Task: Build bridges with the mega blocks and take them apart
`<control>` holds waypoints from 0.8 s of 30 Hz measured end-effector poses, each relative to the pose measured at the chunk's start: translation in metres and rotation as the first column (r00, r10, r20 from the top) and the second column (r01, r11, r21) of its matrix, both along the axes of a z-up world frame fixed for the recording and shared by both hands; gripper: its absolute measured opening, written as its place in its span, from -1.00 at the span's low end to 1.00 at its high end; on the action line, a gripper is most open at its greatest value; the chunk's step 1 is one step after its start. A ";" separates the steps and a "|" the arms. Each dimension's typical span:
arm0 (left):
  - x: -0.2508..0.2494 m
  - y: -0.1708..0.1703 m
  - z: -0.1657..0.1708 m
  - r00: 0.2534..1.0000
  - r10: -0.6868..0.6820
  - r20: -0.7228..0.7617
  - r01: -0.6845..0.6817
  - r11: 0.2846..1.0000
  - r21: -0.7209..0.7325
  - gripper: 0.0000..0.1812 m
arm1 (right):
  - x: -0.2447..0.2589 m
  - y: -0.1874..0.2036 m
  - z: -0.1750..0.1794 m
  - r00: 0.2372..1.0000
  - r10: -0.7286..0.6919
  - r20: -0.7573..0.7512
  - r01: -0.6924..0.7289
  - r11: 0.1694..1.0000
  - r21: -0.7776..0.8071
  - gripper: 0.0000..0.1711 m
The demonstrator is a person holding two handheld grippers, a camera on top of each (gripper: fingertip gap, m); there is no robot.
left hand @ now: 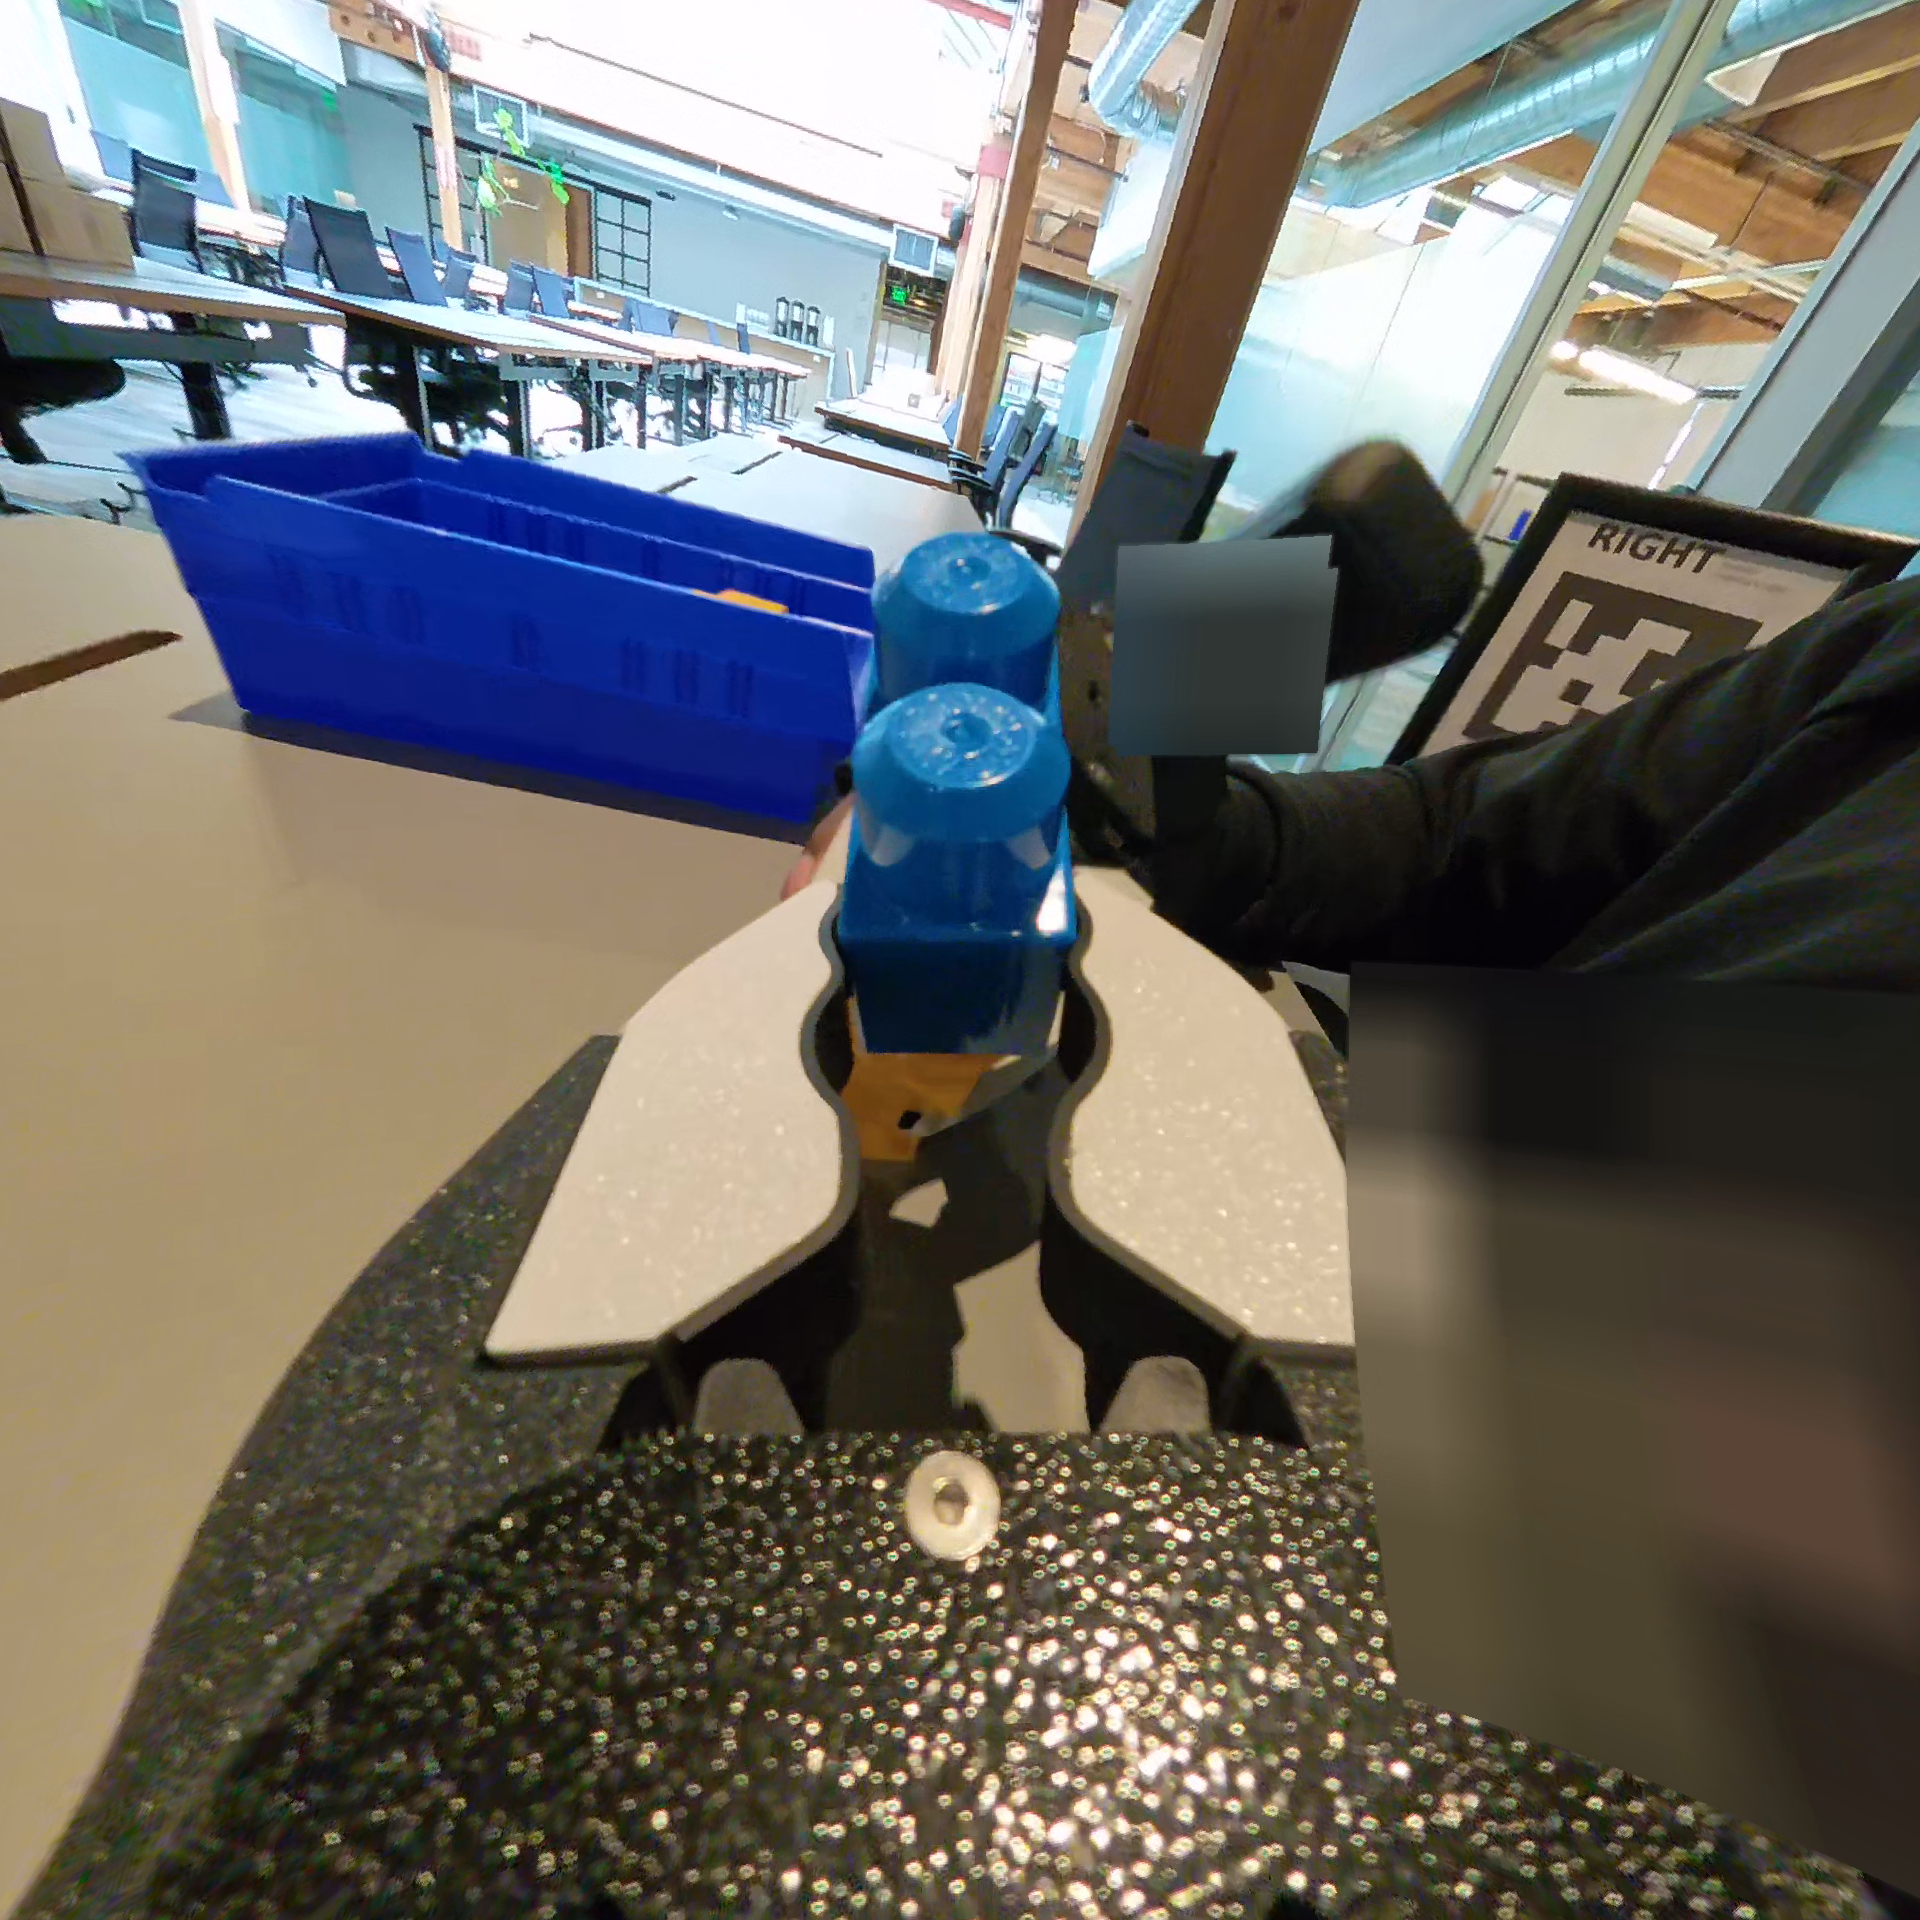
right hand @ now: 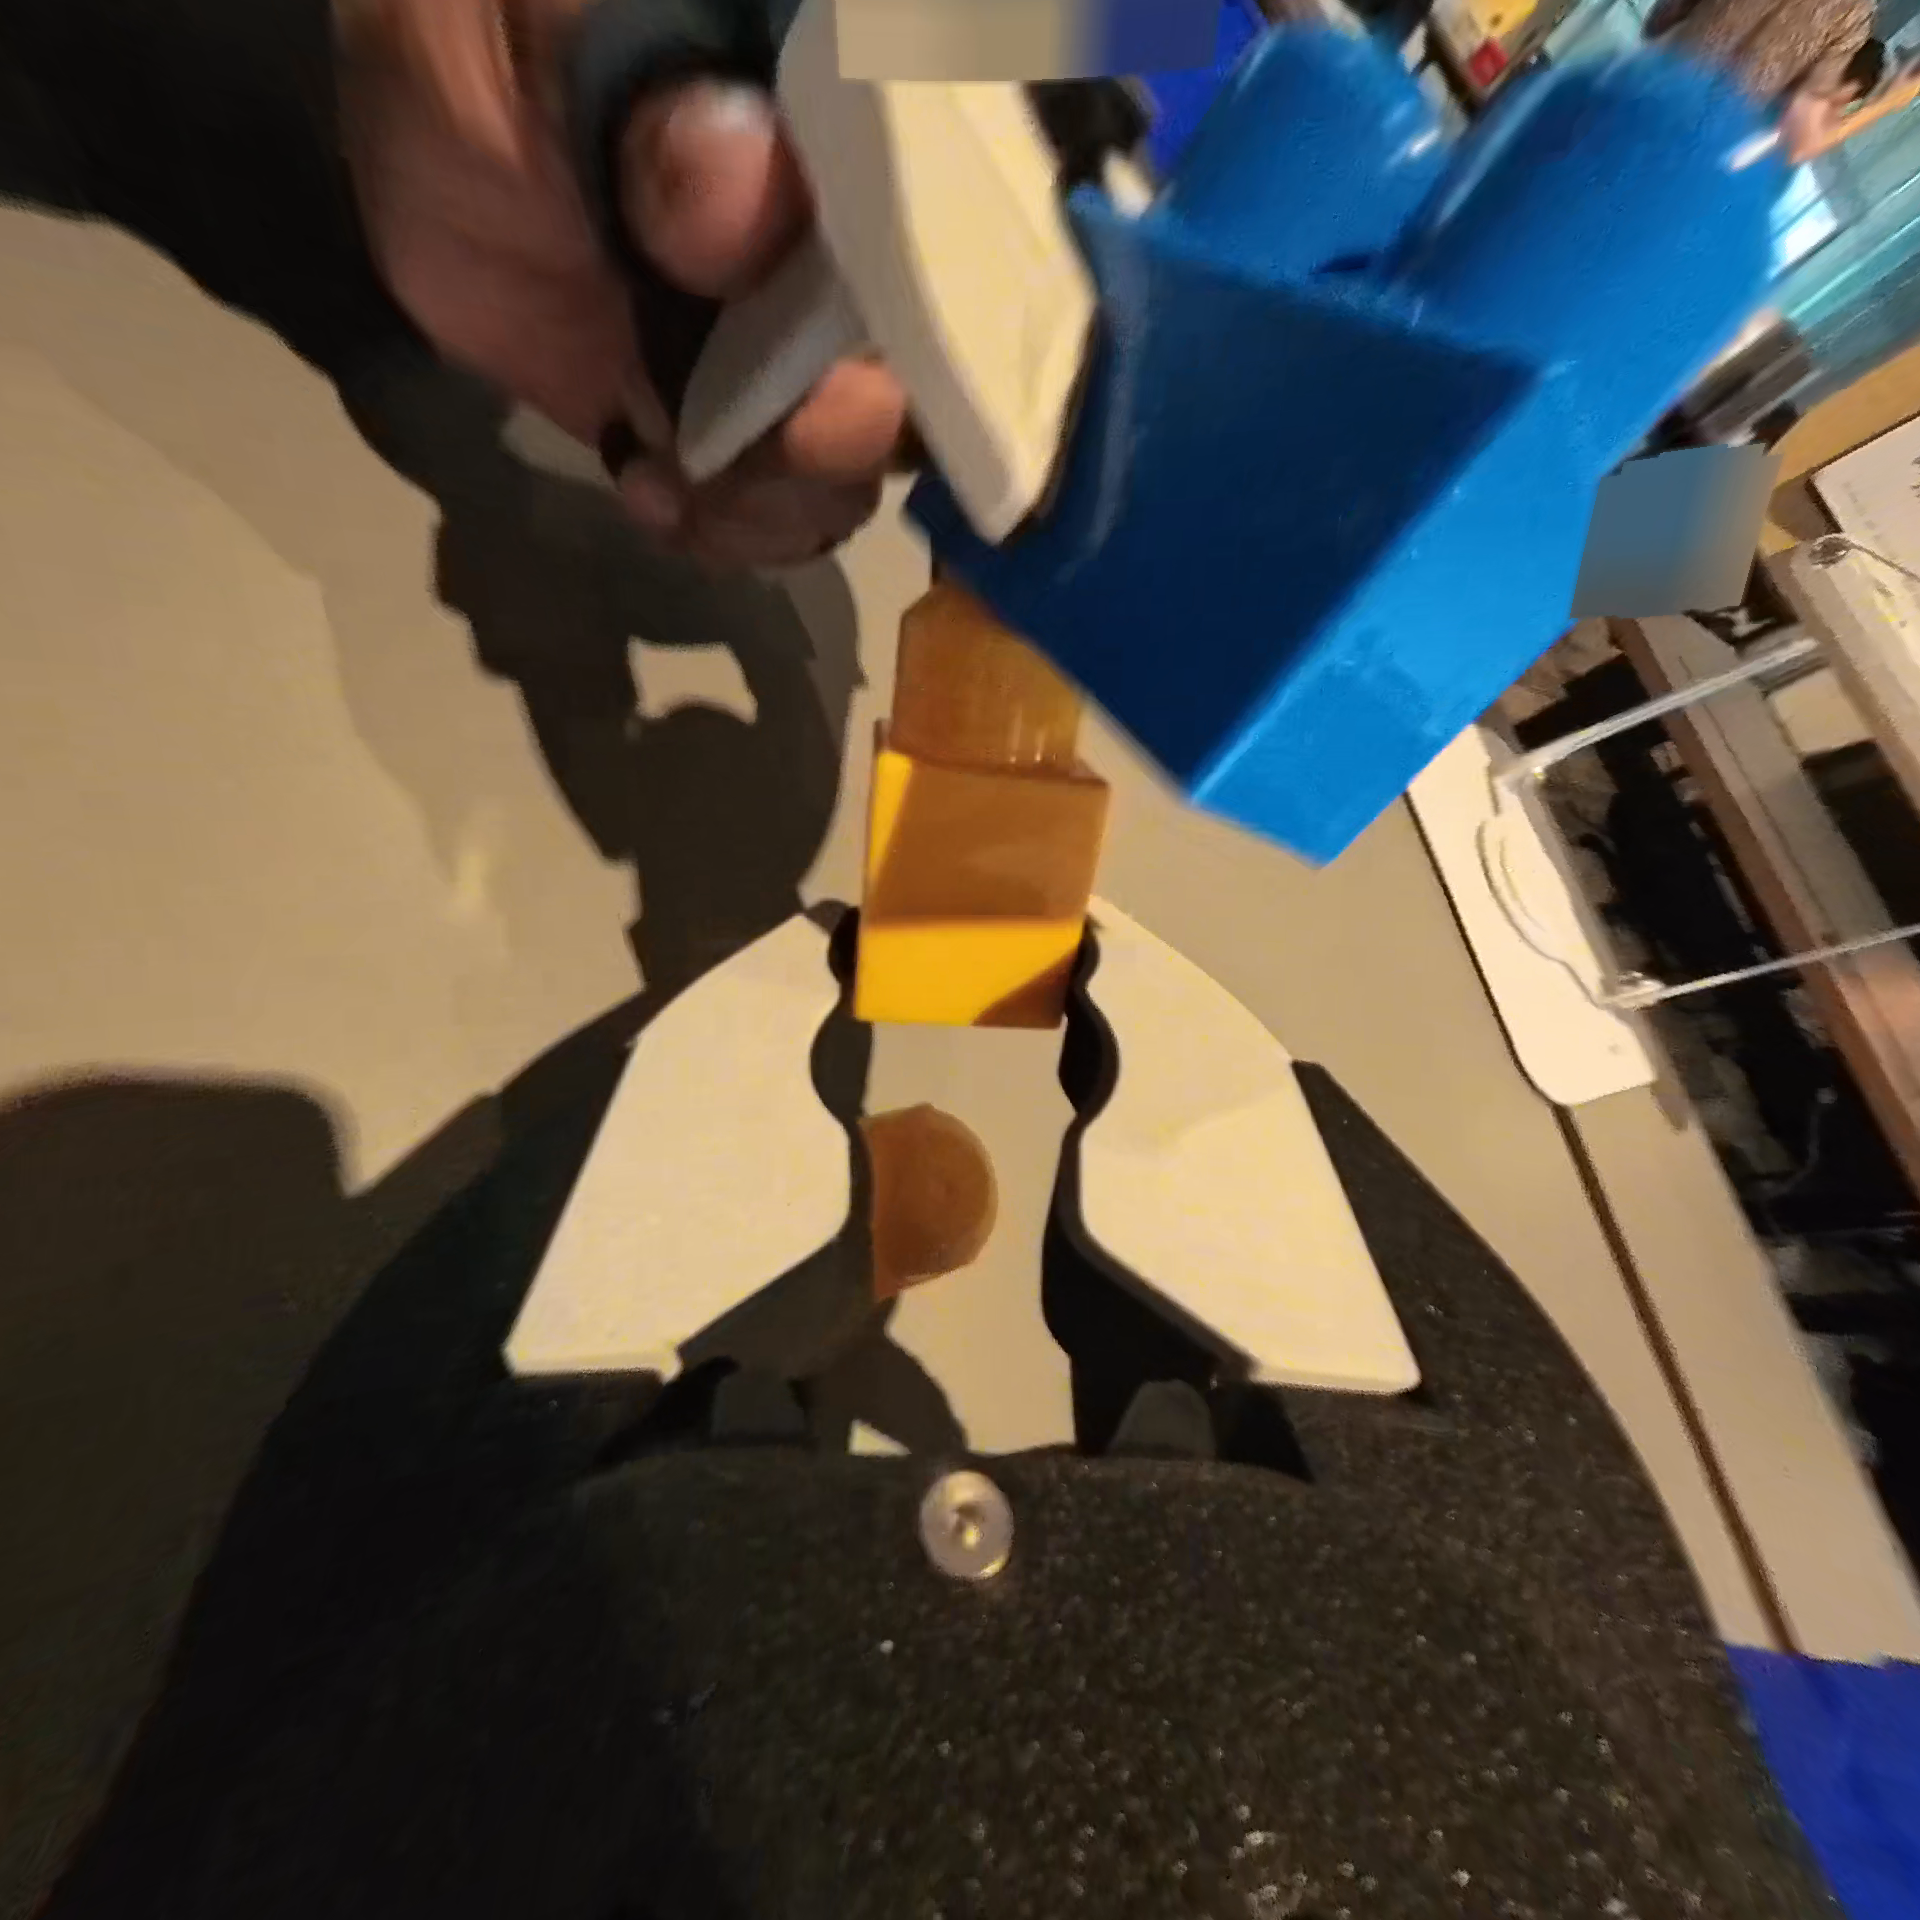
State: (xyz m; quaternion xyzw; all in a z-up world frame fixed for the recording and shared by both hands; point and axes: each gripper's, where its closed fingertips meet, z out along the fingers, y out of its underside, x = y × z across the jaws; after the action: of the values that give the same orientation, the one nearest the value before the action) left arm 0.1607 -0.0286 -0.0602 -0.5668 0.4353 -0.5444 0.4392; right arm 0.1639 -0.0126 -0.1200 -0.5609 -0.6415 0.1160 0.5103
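While a framed card [left hand: 1652, 644] with a black-and-white square marker and a printed word stands at the right behind a dark sleeve [left hand: 1558, 821], none of the blocks shows a brand mark. Held above the bench [left hand: 312, 987], the left hand-held gripper [left hand: 956, 966] is clenched on a blue two-stud block [left hand: 956, 873], studs pointing away from the camera, with a yellow block [left hand: 904, 1101] just beneath it. In the right wrist view, the right hand-held gripper [right hand: 961, 971] grasps that yellow block [right hand: 966, 904] by its sides, its stud reaching toward the tilted blue block [right hand: 1299, 540]; bare fingers [right hand: 707, 197] wrap the other tool's handle. A blue bin [left hand: 499, 613] sits on the bench at the far left.
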 end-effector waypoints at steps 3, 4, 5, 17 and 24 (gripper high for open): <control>-0.010 0.008 0.002 0.998 0.052 -0.032 -0.051 0.998 0.042 -0.61 | 0.001 0.000 -0.005 1.000 -0.004 0.028 0.004 1.000 0.016 -0.58; -0.014 0.010 0.001 0.996 0.073 -0.052 -0.070 0.995 0.065 -0.61 | 0.000 0.000 -0.004 1.000 -0.002 0.016 0.002 1.000 0.008 -0.58; -0.018 0.013 0.001 0.993 0.096 -0.065 -0.091 0.992 0.082 -0.61 | 0.000 0.000 -0.003 1.000 0.001 0.002 -0.001 1.000 -0.005 -0.57; -0.050 0.061 -0.050 0.818 0.401 -0.412 -0.324 0.914 0.245 -0.61 | -0.002 -0.004 -0.013 0.999 0.021 -0.028 -0.025 0.991 -0.131 -0.55; -0.043 0.058 -0.065 0.778 0.394 -0.489 -0.280 0.914 0.292 -0.61 | -0.005 -0.005 -0.044 0.982 -0.001 0.191 0.004 1.000 -0.016 -0.54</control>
State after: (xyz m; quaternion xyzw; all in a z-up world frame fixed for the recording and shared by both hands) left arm 0.1177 0.0290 -0.1256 -0.7174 0.4848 -0.2280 0.4454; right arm 0.1587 -0.0177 -0.1642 -0.5744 -0.6858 0.0661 0.4419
